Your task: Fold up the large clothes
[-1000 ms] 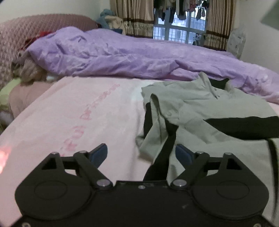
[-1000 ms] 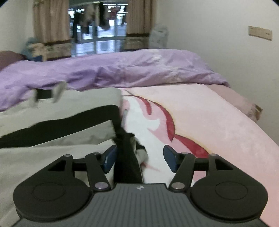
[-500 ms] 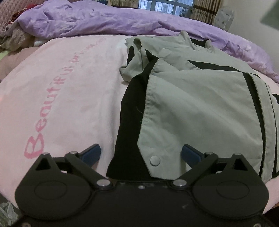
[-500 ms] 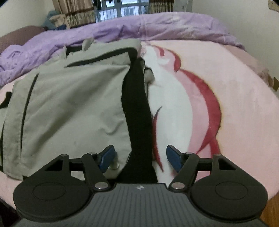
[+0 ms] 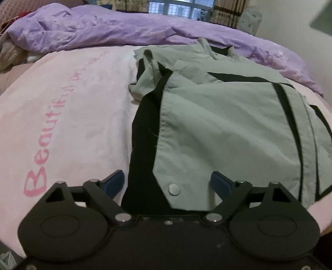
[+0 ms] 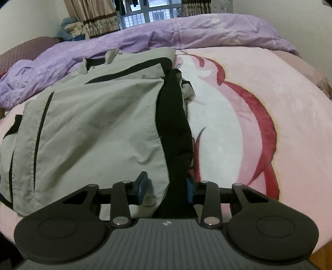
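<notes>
A grey jacket with black stripes (image 5: 224, 128) lies on the pink blanket, its hem toward me. My left gripper (image 5: 169, 183) is open, its blue pads either side of the jacket's near left hem corner with a metal snap (image 5: 174, 189). In the right wrist view the jacket (image 6: 93, 124) fills the left half. My right gripper (image 6: 166, 189) has its jaws partly closed around the near right hem corner and black side panel (image 6: 176, 135); the pads stand close to the cloth, but contact is unclear.
The pink blanket (image 5: 62, 116) with "Beautiful" lettering covers the bed; a red-and-white pattern (image 6: 238, 128) lies right of the jacket. A crumpled purple duvet (image 5: 124, 29) lies behind it. A window and curtains (image 6: 145, 14) are at the back.
Both grippers pulled back from near the mattress to the jacket's near hem and tilted down. The right gripper's jaws narrowed around the hem corner in the last half second. The left stayed open.
</notes>
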`<state>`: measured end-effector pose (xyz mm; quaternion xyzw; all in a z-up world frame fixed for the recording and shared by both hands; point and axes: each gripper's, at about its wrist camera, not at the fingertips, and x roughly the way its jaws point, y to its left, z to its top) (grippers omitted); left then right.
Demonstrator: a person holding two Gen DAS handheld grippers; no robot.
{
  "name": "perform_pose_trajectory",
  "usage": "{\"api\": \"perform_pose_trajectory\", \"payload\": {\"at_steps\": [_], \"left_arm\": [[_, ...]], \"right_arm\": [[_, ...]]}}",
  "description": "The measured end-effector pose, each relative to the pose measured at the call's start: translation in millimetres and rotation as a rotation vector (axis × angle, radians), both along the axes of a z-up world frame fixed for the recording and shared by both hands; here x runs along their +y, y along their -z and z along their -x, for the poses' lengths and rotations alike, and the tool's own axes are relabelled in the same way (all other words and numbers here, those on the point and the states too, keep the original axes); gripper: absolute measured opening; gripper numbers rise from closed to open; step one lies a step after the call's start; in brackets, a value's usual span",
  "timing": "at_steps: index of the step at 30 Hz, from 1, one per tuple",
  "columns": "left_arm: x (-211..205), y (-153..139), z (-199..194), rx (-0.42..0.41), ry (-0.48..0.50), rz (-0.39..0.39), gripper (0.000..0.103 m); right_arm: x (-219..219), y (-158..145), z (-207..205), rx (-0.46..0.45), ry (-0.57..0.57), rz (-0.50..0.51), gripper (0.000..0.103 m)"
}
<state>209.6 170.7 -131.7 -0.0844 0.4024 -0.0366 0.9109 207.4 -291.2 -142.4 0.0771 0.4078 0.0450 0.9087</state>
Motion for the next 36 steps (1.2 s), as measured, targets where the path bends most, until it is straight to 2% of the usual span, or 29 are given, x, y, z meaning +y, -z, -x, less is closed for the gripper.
{"api": "perform_pose_trajectory", "payload": {"at_steps": [1,2,6,8,10,14,15,16,17,18,19,20,22,25,27,30,33,36], "left_arm": [[1,-1,1,-0.002,0.022,0.028,0.079],[2,-3,2,-0.008,0.034,0.045,0.079],[1,1,-1,0.018,0.043,0.014,0.076],[2,6,-4,0.037,0.036,0.014,0.08],[4,6,-7,0.038,0.04,0.03,0.082],[1,7,-7,0.027,0.044,0.018,0.081],[1,6,-6,0.021,0.04,0.022,0.079],[2,6,-6,0.017,0.033,0.024,0.07],[3,5,-6,0.012,0.022,0.018,0.047],[6,3,-6,0.009,-0.012,0.007,0.034],[11,1,-5,0.013,-0.039,0.02,0.018],[17,-2,-4,0.011,-0.051,0.06,0.009],[26,-10,4,-0.011,-0.055,0.112,0.007],[30,-37,24,-0.073,-0.06,0.132,0.006],[26,-64,45,-0.132,-0.052,0.114,0.006],[17,-94,72,-0.176,-0.057,0.079,0.007],[6,-101,88,-0.187,-0.088,0.048,0.007],[1,-95,83,-0.17,-0.087,0.075,0.006]], "right_arm": [[-1,-1,0,-0.004,-0.003,-0.006,0.041],[0,-1,1,-0.007,-0.004,-0.006,0.041],[4,-5,6,-0.038,-0.014,0.007,0.042],[7,-6,9,-0.043,-0.029,0.013,0.051],[8,3,0,0.026,-0.039,0.021,0.064],[9,3,-2,0.025,-0.044,0.023,0.066],[9,3,-1,0.023,-0.044,0.025,0.065],[11,3,0,0.017,-0.044,0.035,0.051],[12,3,1,0.004,-0.037,0.057,0.044],[13,2,2,-0.005,-0.028,0.064,0.022],[11,1,4,-0.016,-0.007,0.081,0.013],[7,-2,6,-0.025,-0.002,0.056,0.011],[-4,-10,12,-0.046,0.011,-0.022,0.01],[-15,-31,25,-0.085,0.036,-0.121,0.009],[-18,-49,40,-0.123,0.049,-0.171,0.009],[-10,-82,69,-0.214,0.056,-0.12,0.009],[-9,-92,78,-0.192,0.106,-0.085,0.009],[-8,-90,79,-0.19,0.091,-0.116,0.009]]}}
